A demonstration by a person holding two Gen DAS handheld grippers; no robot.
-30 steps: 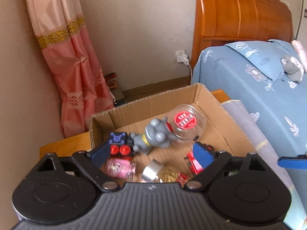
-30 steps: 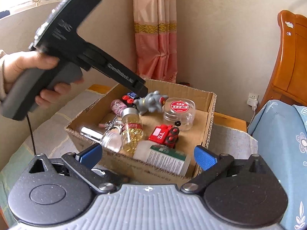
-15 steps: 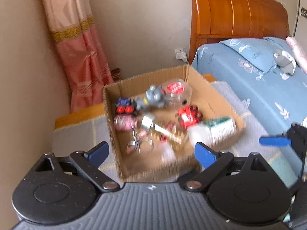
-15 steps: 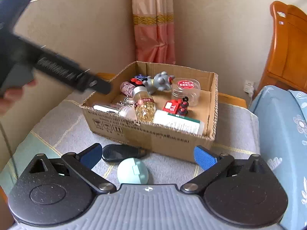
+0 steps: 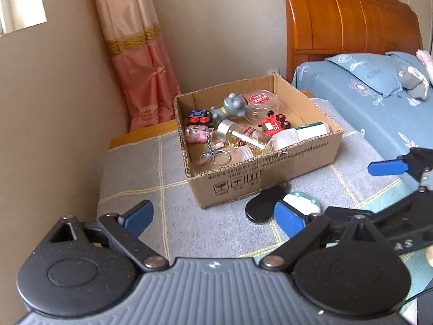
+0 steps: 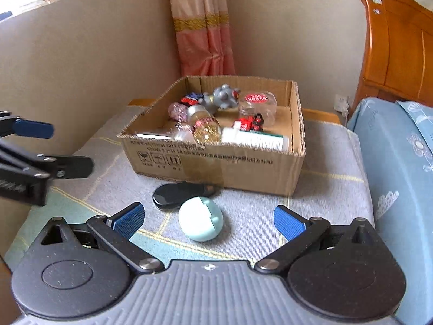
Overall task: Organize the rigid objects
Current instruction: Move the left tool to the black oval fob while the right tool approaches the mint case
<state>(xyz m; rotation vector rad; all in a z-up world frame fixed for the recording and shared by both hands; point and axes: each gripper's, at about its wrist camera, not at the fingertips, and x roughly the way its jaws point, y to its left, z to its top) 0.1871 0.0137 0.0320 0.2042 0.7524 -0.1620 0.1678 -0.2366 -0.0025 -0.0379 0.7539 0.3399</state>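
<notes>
An open cardboard box (image 5: 270, 174) (image 6: 216, 162) stands on a grey checked cloth. Inside lie a grey elephant figure (image 5: 234, 105), a clear jar with a red lid (image 5: 261, 101), a red toy train (image 5: 273, 126), a gold-flake bottle (image 5: 243, 135), a white bottle (image 5: 297, 134) and a pink keyring charm (image 5: 197, 135). In front of the box rest a black oval case (image 6: 178, 193) (image 5: 261, 207) and a pale green egg-shaped object (image 6: 200, 222) (image 5: 300, 203). My right gripper (image 6: 207, 216) is open, its fingers on either side of the green object. Left of the case, my left gripper (image 5: 213, 219) is open and empty.
A bed with a blue flowered sheet (image 5: 379, 113) and a wooden headboard (image 5: 351, 21) lies to the right. A pink curtain (image 5: 135, 54) hangs behind the box, and a beige wall (image 5: 54, 108) closes the left side. The right gripper's blue finger (image 5: 388, 167) shows at the left wrist view's right edge.
My left gripper has drawn back from over the box to the cloth in front of it. The right gripper backed off too, bringing the black case and green object into view.
</notes>
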